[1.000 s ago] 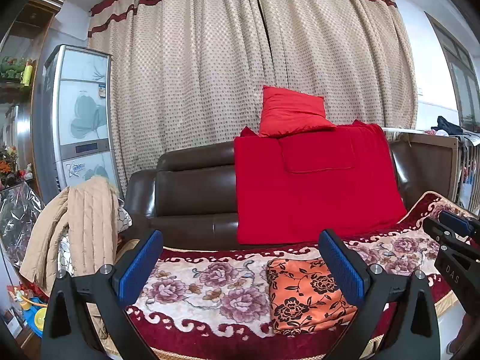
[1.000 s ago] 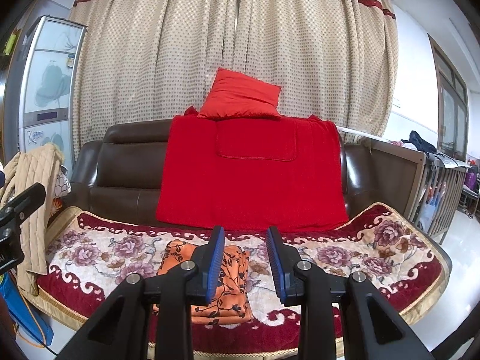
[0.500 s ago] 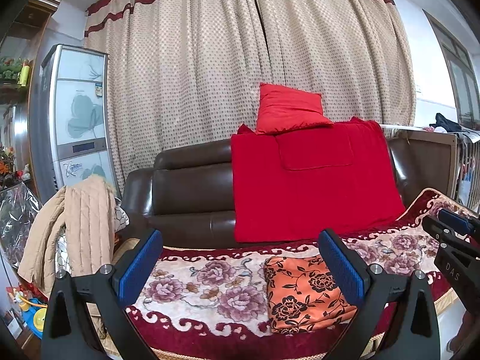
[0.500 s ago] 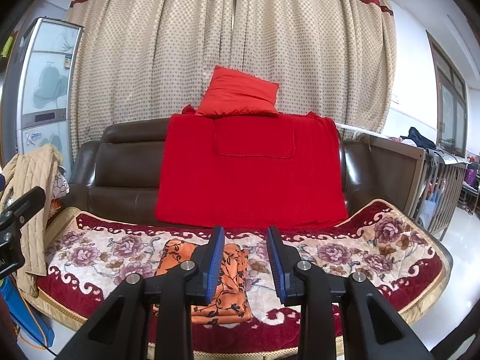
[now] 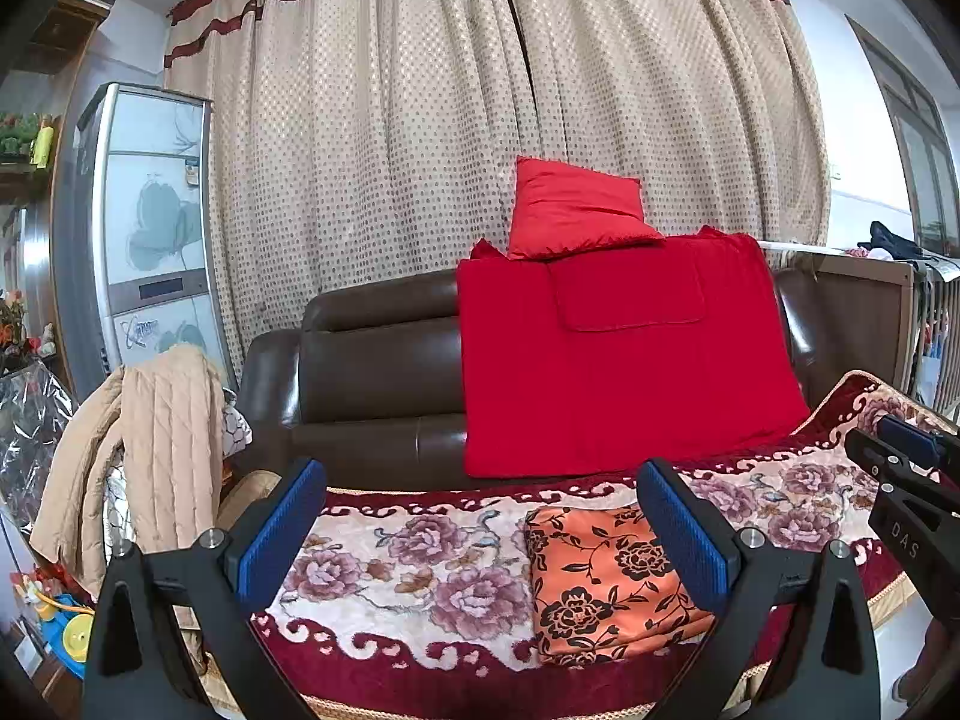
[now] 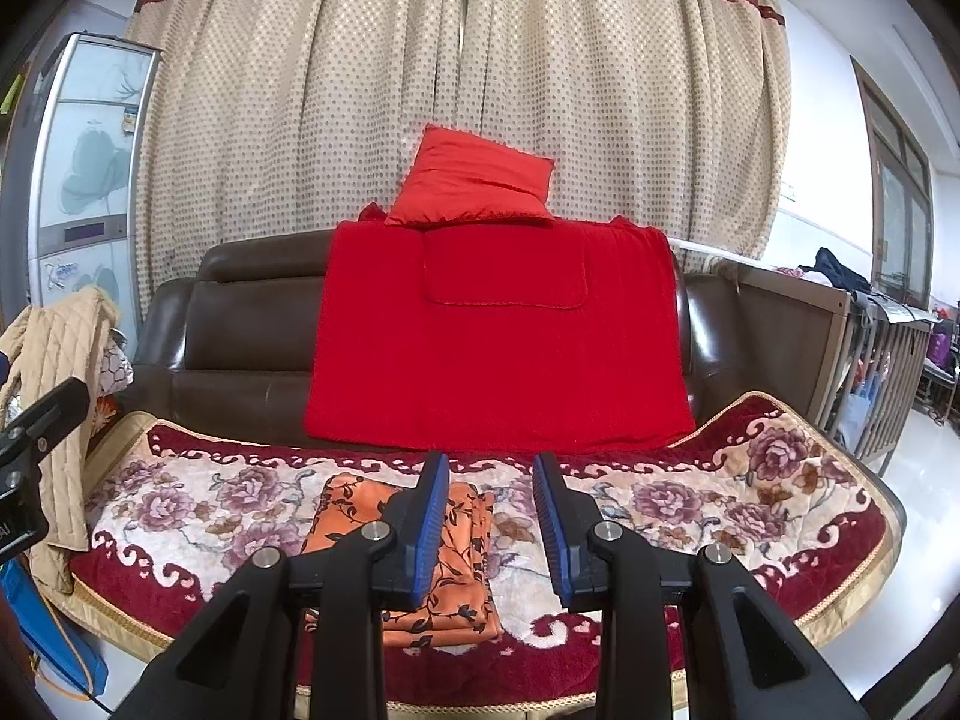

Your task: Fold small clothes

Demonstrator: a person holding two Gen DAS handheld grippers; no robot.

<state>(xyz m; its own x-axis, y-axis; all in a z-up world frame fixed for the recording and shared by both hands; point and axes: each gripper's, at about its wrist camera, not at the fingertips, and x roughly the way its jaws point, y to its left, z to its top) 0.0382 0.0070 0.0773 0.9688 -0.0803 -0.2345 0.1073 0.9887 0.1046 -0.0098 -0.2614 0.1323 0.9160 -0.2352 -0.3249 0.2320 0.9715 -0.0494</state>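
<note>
Where it lies folded ahead of both tools, orange floral garment (image 5: 606, 582) flat on rose-patterned sofa cover (image 5: 420, 564); left tool (image 5: 480, 534) wide open, right tool (image 6: 491, 531) partly open, both empty; dotted curtain (image 6: 420, 90) behind.

The sofa (image 6: 252, 348) is showing glossy brown leather, catching soft highlights. A plush, velvety floral cover (image 6: 690, 498) is lying across its seat, and near that cover's front edge a thin, smooth-looking orange printed cloth (image 5: 606, 576) is resting folded. A matt red knitted-looking throw (image 6: 498, 354) is hanging down the backrest. The right gripper (image 6: 491, 516) is showing matt black plastic, ribbed blue pads (image 6: 433, 522) and shiny metal screws.
</note>
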